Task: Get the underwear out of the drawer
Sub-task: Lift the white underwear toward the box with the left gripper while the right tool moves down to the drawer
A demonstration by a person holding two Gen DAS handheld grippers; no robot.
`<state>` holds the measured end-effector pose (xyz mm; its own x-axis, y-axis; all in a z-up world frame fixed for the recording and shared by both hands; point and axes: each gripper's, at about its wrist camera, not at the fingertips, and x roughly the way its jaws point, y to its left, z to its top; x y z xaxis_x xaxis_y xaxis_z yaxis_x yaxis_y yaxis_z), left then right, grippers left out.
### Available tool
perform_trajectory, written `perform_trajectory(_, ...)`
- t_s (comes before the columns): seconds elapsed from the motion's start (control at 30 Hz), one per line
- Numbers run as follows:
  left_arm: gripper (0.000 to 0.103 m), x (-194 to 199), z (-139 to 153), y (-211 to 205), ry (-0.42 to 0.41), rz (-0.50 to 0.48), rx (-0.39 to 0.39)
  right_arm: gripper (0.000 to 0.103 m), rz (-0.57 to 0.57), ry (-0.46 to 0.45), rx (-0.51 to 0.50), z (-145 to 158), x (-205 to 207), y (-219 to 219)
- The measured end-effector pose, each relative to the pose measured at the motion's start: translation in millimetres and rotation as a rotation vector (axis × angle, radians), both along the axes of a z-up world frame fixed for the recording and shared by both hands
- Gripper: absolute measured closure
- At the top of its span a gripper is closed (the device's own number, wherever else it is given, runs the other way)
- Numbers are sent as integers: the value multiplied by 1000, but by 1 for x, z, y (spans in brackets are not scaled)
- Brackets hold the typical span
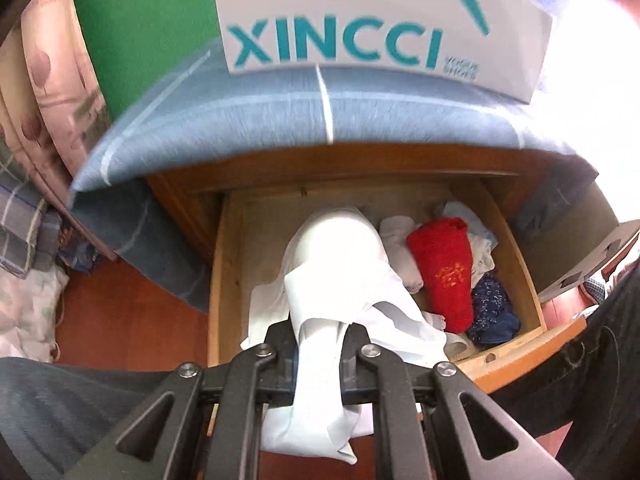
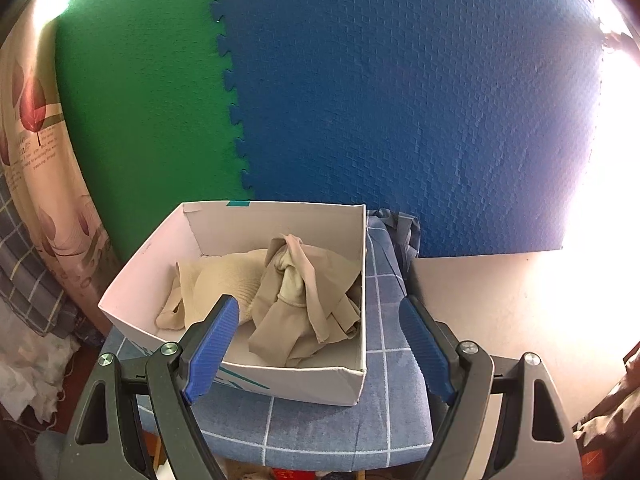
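My left gripper (image 1: 318, 336) is shut on white underwear (image 1: 340, 264), which drapes from its jaws above the open wooden drawer (image 1: 224, 280). The drawer still holds a rolled red garment (image 1: 444, 268), a white roll (image 1: 400, 252), pale blue cloth (image 1: 468, 216) and a dark blue speckled piece (image 1: 492, 308). My right gripper (image 2: 320, 332) is open and empty, its blue pads (image 2: 212, 348) hanging over a white cardboard box (image 2: 132, 280) that holds beige underwear (image 2: 280, 292).
The box stands on a blue checked cloth (image 2: 384, 400) covering the cabinet top; the same cloth (image 1: 280, 116) overhangs the drawer. The box's XINCCI side (image 1: 360, 40) shows above. Green and blue foam mats (image 2: 400, 100) back the scene. Bedding (image 1: 24, 208) lies left.
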<state>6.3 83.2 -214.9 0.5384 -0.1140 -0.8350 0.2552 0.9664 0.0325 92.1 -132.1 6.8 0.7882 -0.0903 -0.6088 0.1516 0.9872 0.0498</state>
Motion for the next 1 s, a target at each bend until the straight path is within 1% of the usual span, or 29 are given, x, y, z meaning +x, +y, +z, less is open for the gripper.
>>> perform_trajectory(0.27,91,-17,48,14,-75,-4,-2,23,11,7,16,-1,5,3)
perform_trajectory(0.43,91,-29,88,22,-123,5,-16,23,21,11,29,-3,9,5)
perform_trajectory(0.57,91,-34,115,22,-157,7,-39,23,35,23,10,-7,14,10)
perform_trajectory(0.67,91,-37,137,28,-190,11,-57,23,38,33,16,-11,16,11)
perform_trajectory(0.77,91,-35,156,28,-222,20,-80,23,41,42,17,-14,19,12)
perform_trajectory(1.0,91,-15,220,38,-324,47,-114,23,48,53,23,-22,18,12)
